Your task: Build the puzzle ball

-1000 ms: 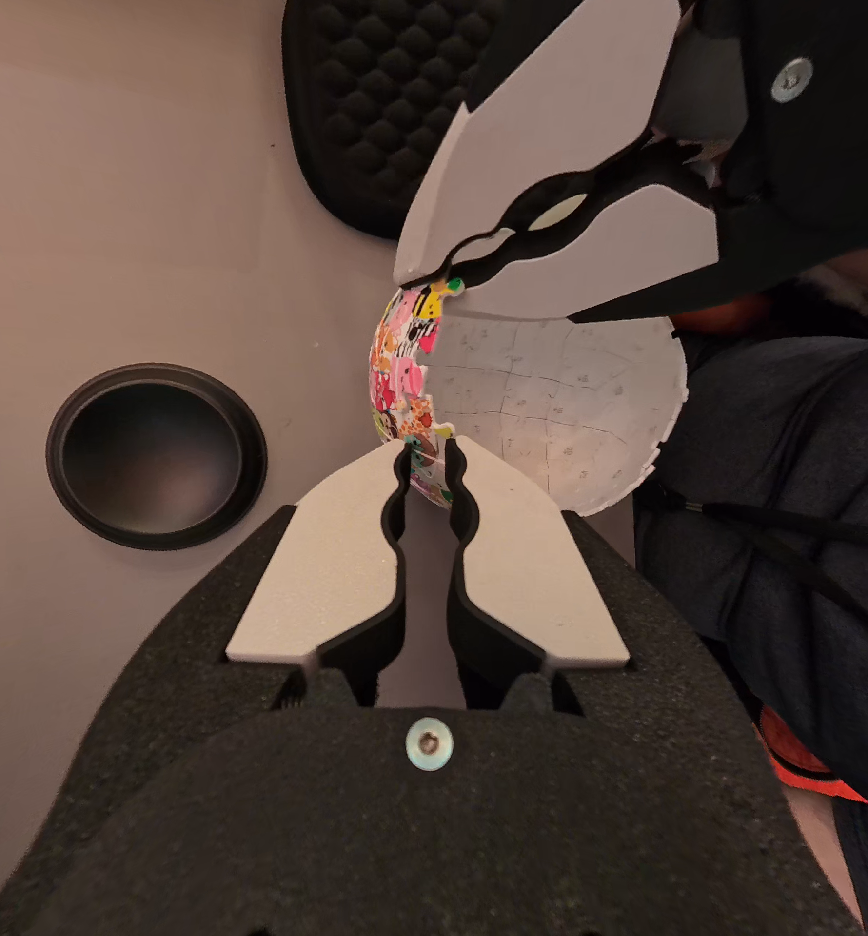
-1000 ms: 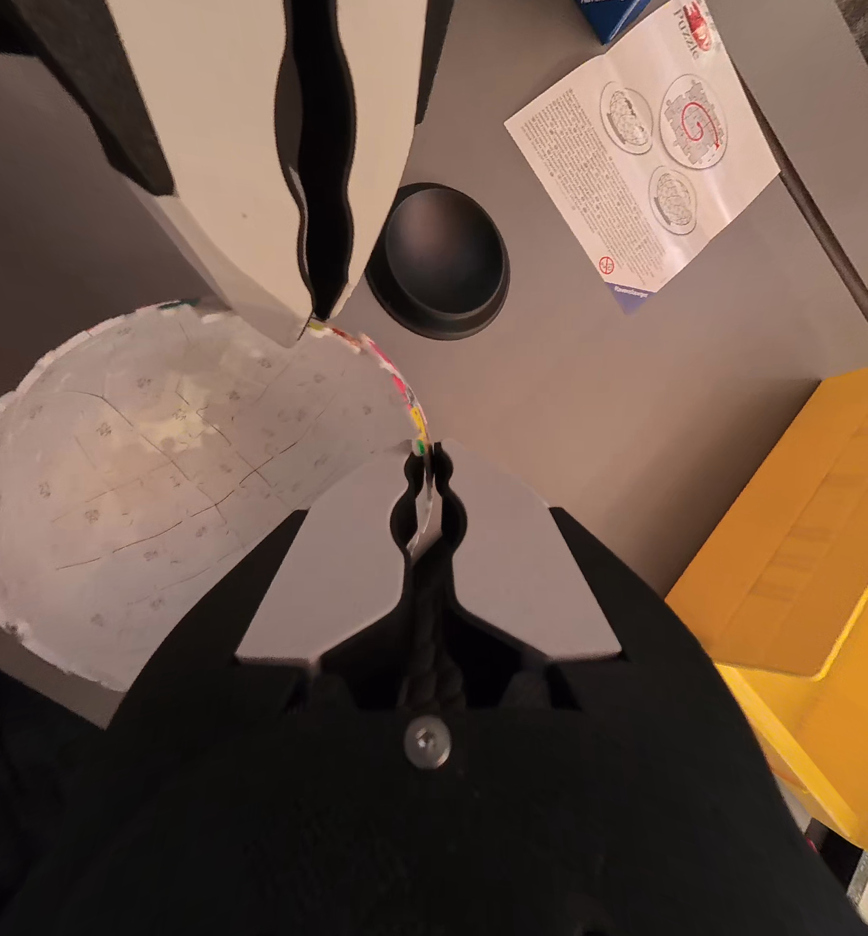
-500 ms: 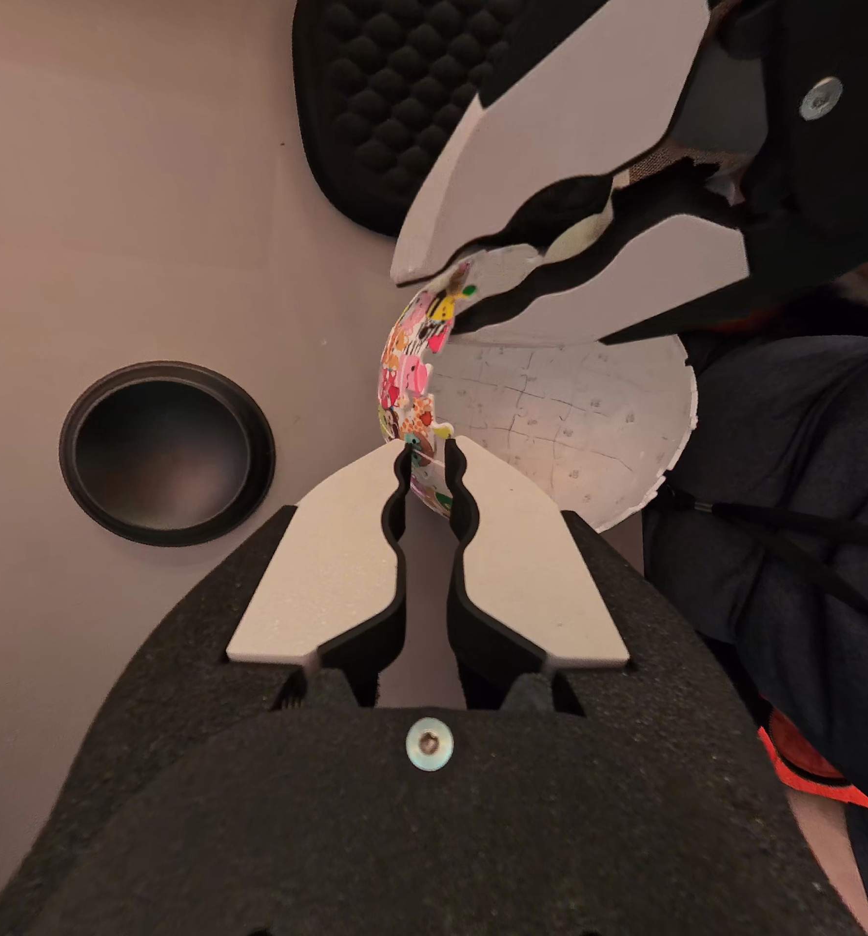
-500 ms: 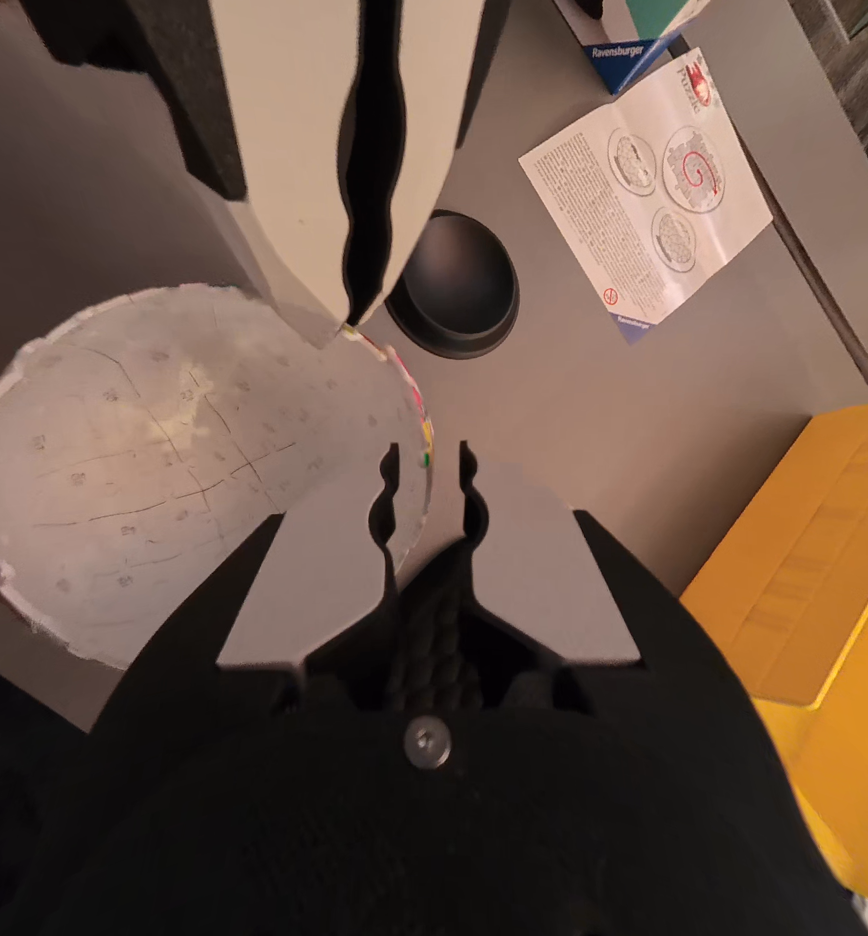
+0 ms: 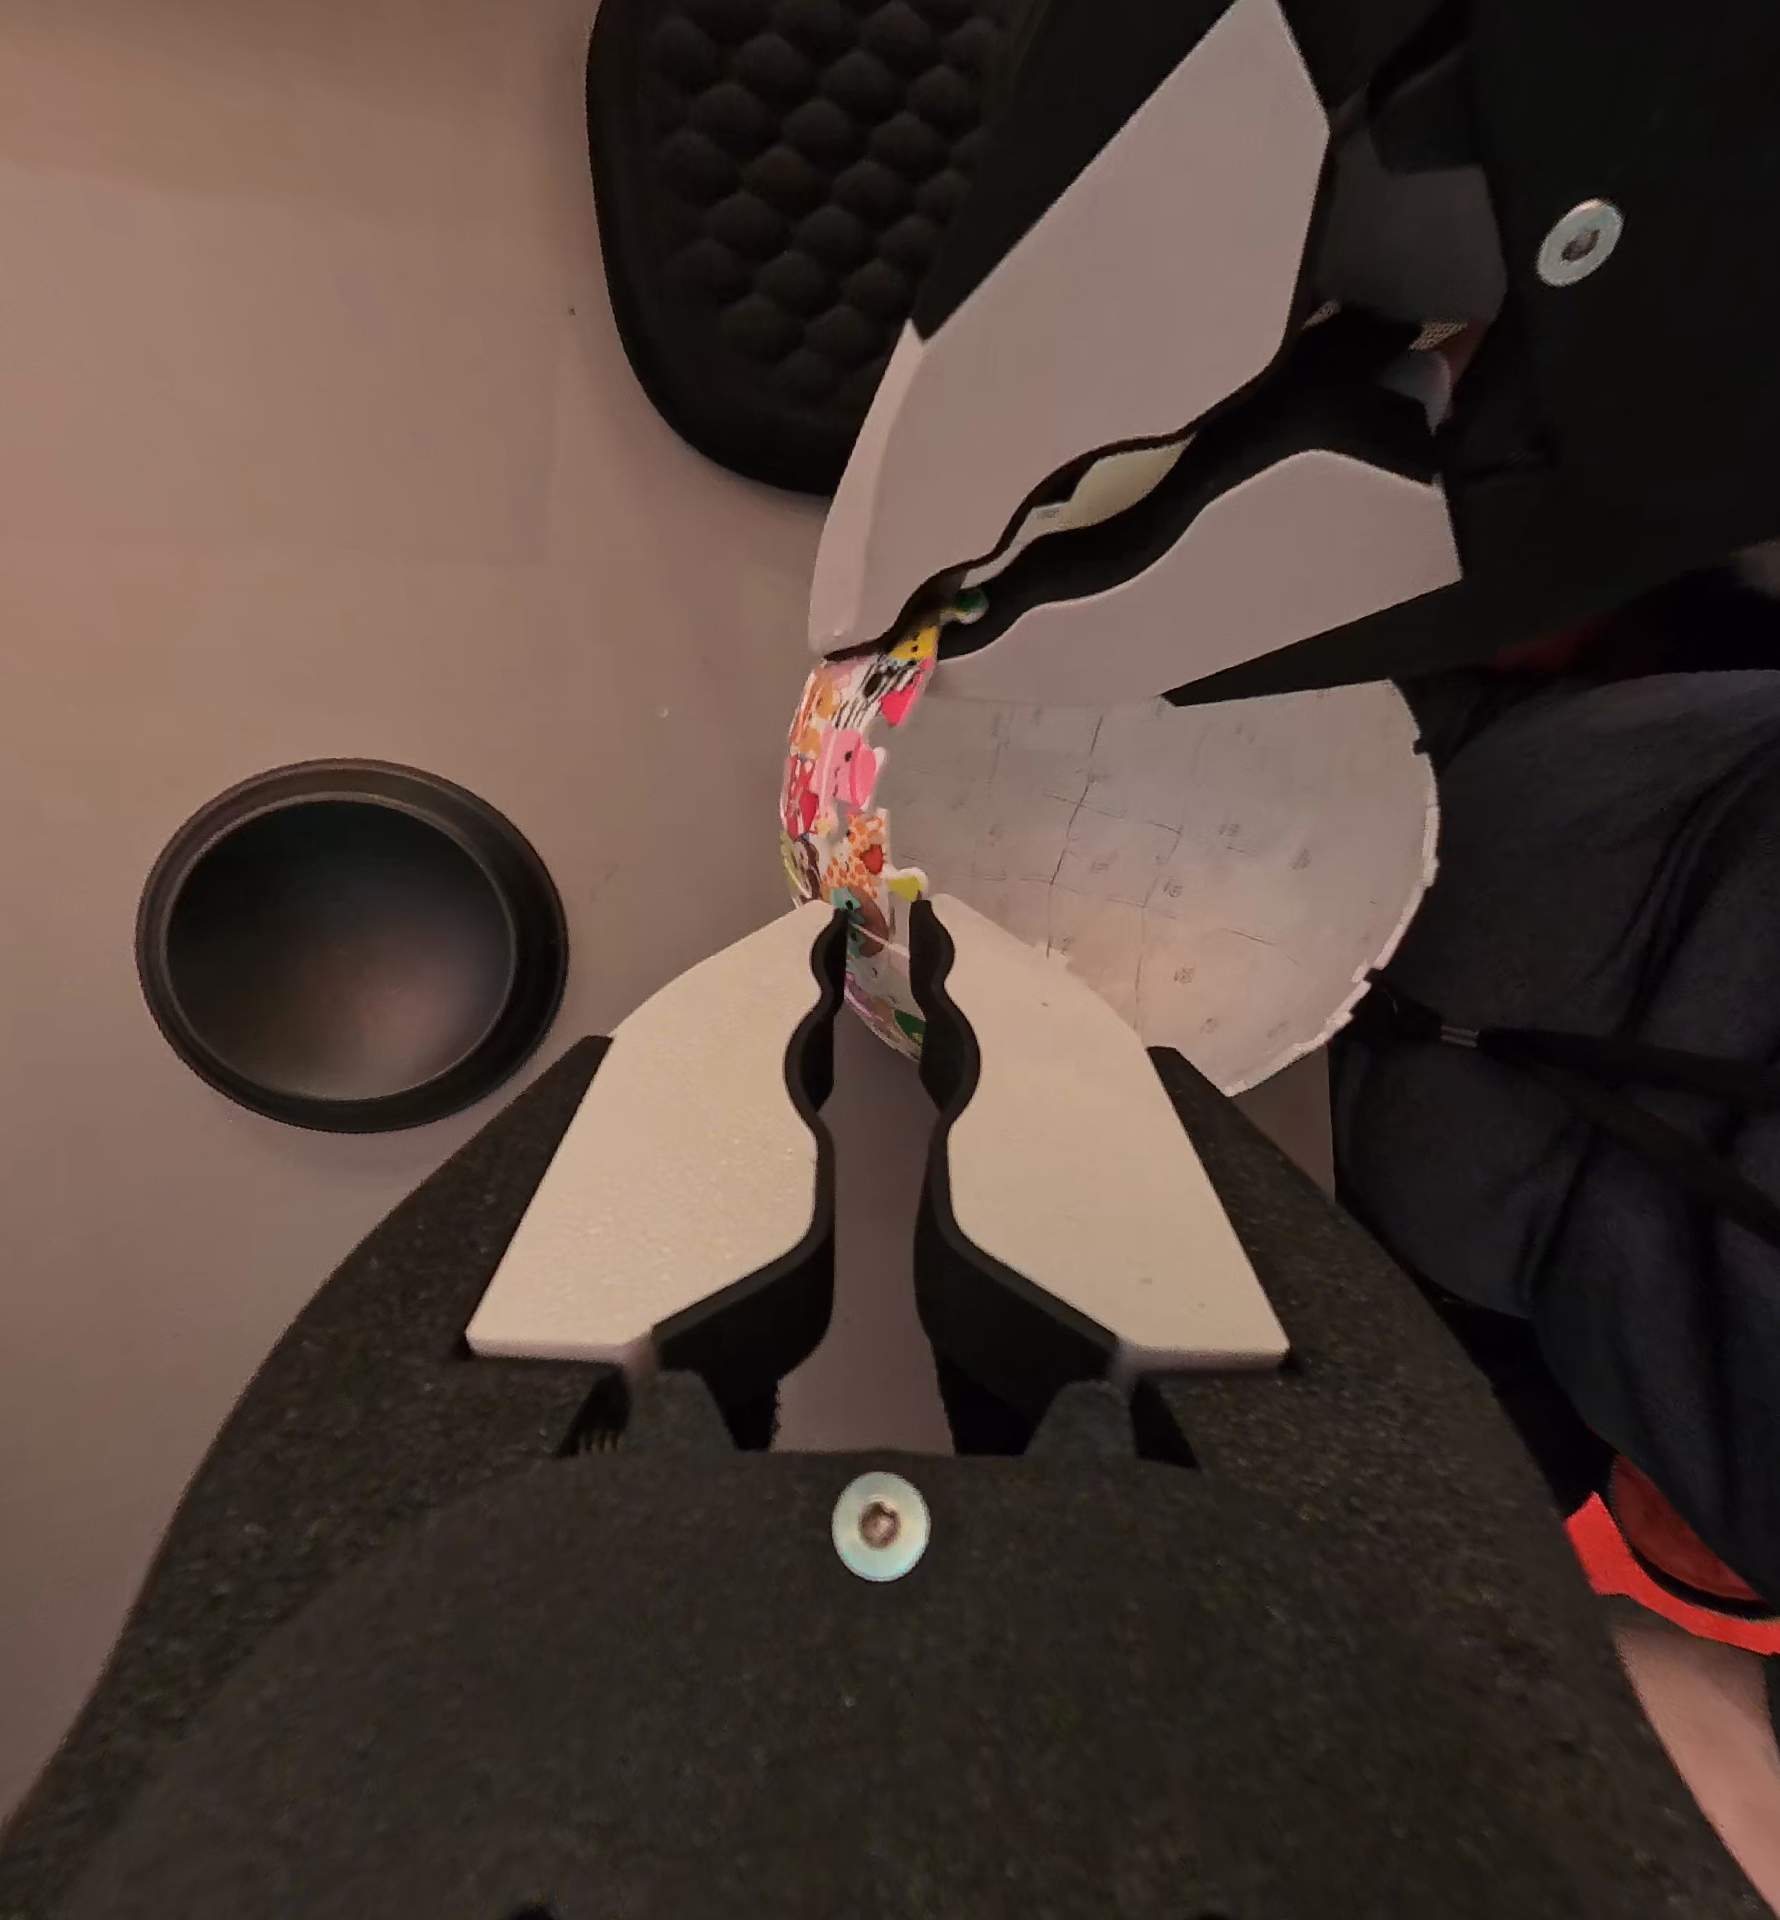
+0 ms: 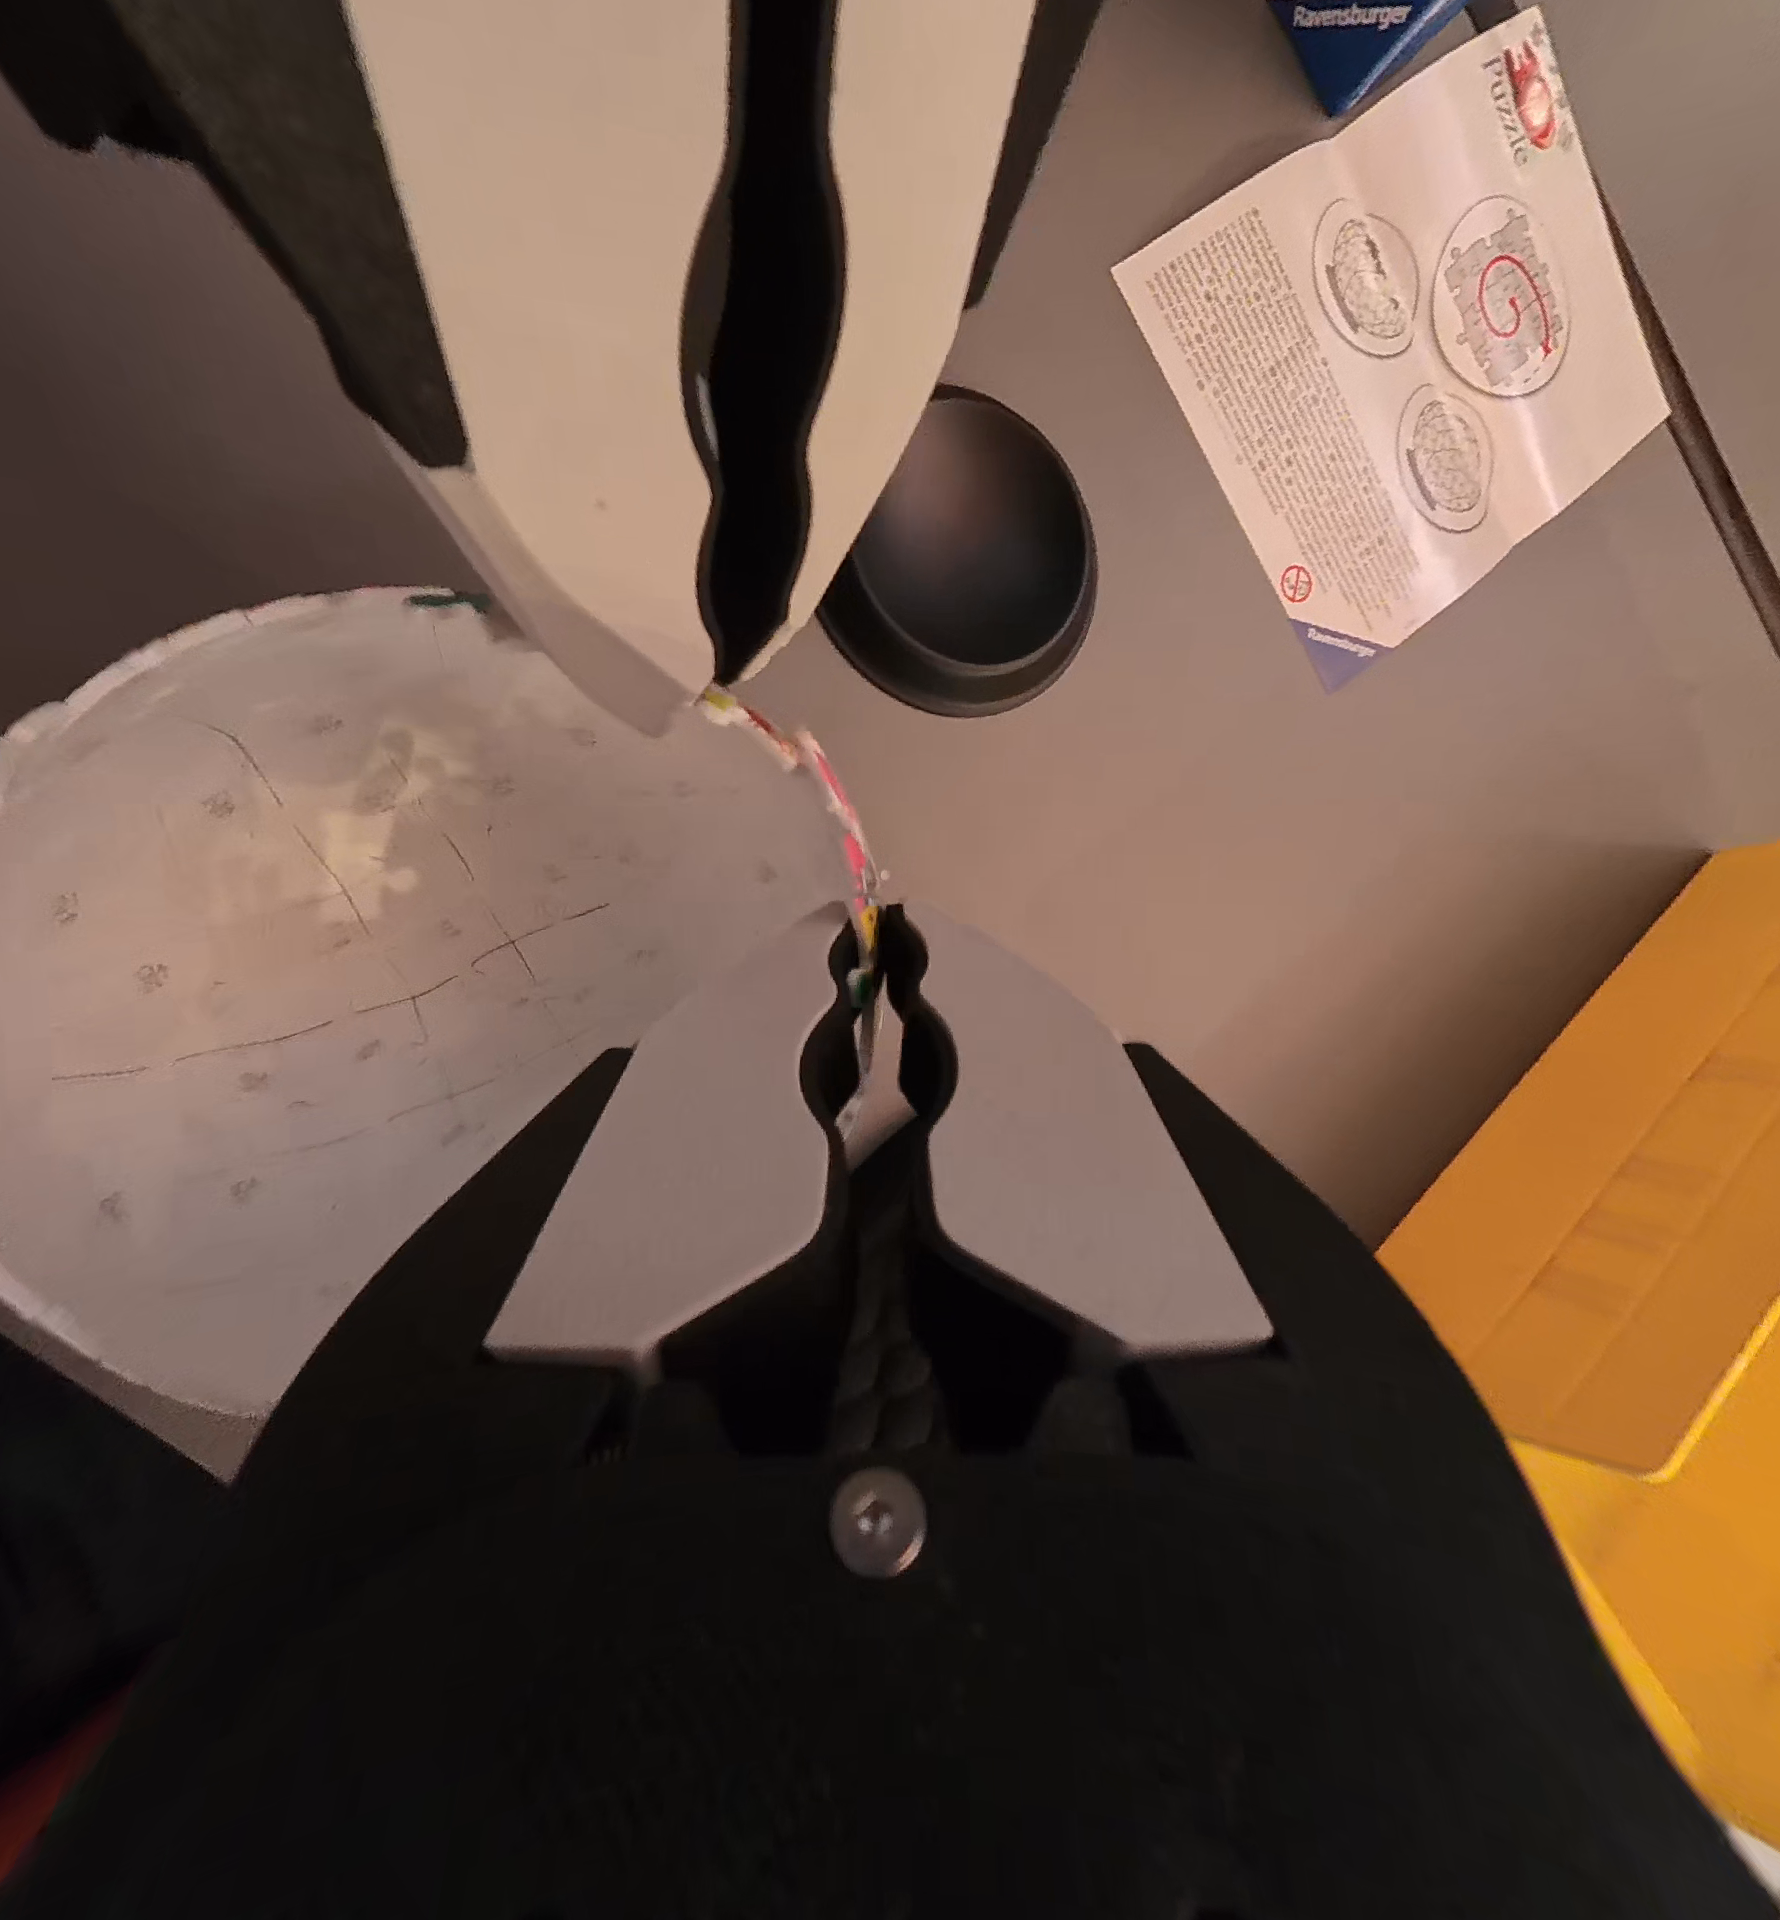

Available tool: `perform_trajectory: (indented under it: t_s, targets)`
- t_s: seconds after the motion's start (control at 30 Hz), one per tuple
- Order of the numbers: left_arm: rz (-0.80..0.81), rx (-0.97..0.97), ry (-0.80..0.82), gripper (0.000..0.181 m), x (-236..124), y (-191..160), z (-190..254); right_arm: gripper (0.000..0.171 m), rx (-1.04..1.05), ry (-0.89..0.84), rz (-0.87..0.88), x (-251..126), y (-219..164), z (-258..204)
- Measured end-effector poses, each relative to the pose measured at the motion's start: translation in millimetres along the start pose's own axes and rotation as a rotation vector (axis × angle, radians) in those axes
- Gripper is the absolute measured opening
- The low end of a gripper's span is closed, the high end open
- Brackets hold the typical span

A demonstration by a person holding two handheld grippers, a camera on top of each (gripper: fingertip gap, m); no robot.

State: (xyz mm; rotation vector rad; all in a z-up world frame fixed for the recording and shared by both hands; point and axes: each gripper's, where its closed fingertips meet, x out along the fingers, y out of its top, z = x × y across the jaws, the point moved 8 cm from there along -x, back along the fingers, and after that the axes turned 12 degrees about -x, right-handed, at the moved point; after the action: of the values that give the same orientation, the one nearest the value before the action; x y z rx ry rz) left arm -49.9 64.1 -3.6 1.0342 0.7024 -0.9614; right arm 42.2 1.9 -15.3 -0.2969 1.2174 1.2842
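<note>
Shell: half-built puzzle ball (image 5: 1156,862), centre of the left wrist view; printed outside faced left, white numbered inside faced right. It was held above the table (image 5: 242,416).
Left gripper (image 5: 875,914): bottom centre of its own view; jaws narrowed onto the shell's lower rim, wall between the tips.
Right gripper (image 6: 870,920): bottom centre of its own view; jaws nearly closed on the rim, where a coloured piece (image 6: 863,961) sat between the tips. Whether that piece was loose or already seated could not be told.
Progress: roughly a hemisphere was joined; its edge was jagged and open. The upper half remained to be built, by this judgement.
Stand (image 5: 351,945): black ring, left of frame, empty.
Leaflet (image 6: 1385,343): upper right of the right wrist view, flat on the table.
Box (image 6: 1634,1164): yellow, right edge of that view.
Pad (image 5: 761,229): black foam, top centre of the left wrist view.
</note>
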Motion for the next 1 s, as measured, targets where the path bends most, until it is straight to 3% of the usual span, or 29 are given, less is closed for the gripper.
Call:
perform_trajectory:
  t_s: [0.23, 0.33, 0.47, 0.57, 0.77, 1.0]
  targets:
    - [-0.005, 0.008, -0.002, 0.011, 0.0, -0.6, 0.8, 0.004, -0.029, -0.013, 0.009, 0.3, 0.1, -2.2]
    - [0.0, 0.009, -0.001, 0.01, 0.5, 0.1, 0.2, 0.027, -0.067, -0.018, 0.064, -2.7, 5.7, -2.8]
    - [0.002, 0.018, -0.002, 0.01, 1.3, 0.5, 0.1, 0.032, -0.222, -0.006, 0.098, -4.0, 16.4, 0.5]
    - [0.007, 0.02, -0.011, 0.01, 1.3, 0.8, 0.0, 0.025, -0.336, 0.042, 0.108, -1.2, 21.6, 1.4]
    - [0.015, 0.02, -0.026, 0.01, 1.5, 1.3, -1.9, 0.008, -0.362, 0.122, 0.087, 10.1, 17.9, 4.0]
    - [0.015, 0.024, -0.037, 0.01, 1.3, 1.4, -1.8, 0.007, -0.407, 0.086, 0.113, 7.6, 18.6, 1.9]
